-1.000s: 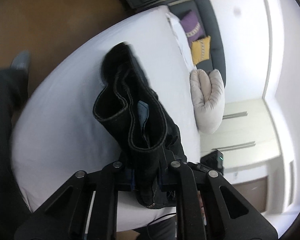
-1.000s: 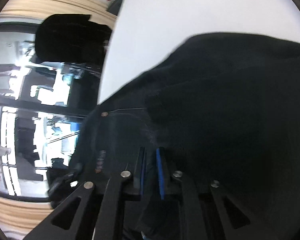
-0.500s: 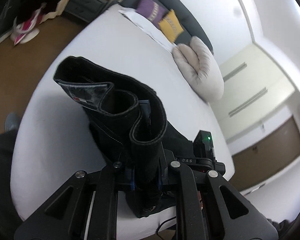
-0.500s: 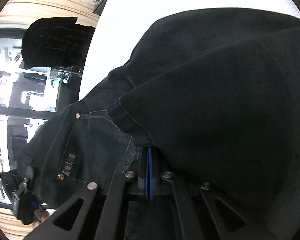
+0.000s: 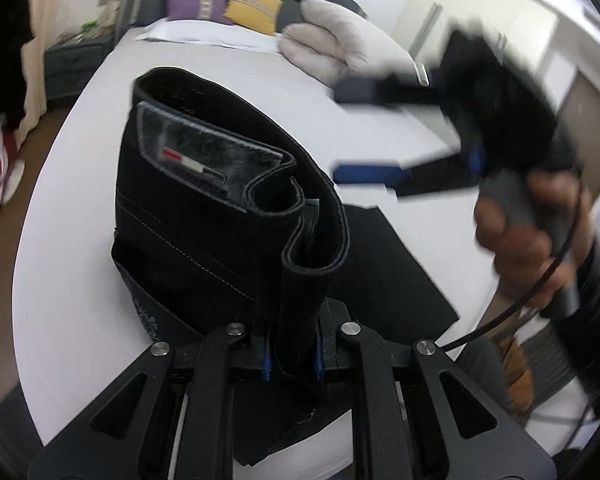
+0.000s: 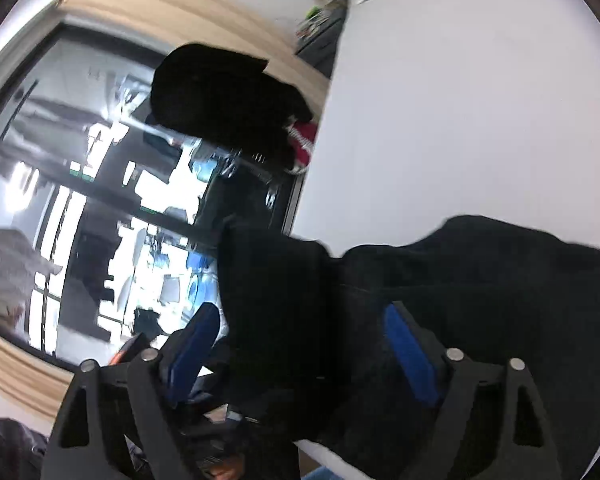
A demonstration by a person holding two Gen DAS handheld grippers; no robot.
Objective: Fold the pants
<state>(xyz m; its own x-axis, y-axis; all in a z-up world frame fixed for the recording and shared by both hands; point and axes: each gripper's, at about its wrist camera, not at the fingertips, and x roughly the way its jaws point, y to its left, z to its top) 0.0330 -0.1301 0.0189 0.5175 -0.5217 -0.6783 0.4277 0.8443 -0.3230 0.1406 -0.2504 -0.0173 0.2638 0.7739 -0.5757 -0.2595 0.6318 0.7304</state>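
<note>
The black pants [image 5: 204, 216] lie bunched on the white bed [image 5: 72, 264], waistband up, with a grey inner label showing. My left gripper [image 5: 291, 354] is shut on a fold of the waistband. In the left wrist view my right gripper [image 5: 364, 132] hangs open above the bed to the right, held by a hand [image 5: 524, 236]. In the right wrist view the right gripper [image 6: 300, 344] is open with blue pads [image 6: 410, 354] spread wide, just above the dark pants [image 6: 480, 280].
A beige pillow [image 5: 340, 44], a purple cushion [image 5: 198, 0] and a yellow cushion [image 5: 252, 4] lie at the head of the bed. A grey nightstand [image 5: 76, 68] stands left. Red shoes [image 5: 0, 168] lie on the brown floor. A window [image 6: 100, 200] is beside the bed.
My right gripper has opened, let go of the pants and lifted away from them. My left gripper stays shut on the waistband and has swung toward the head of the bed.
</note>
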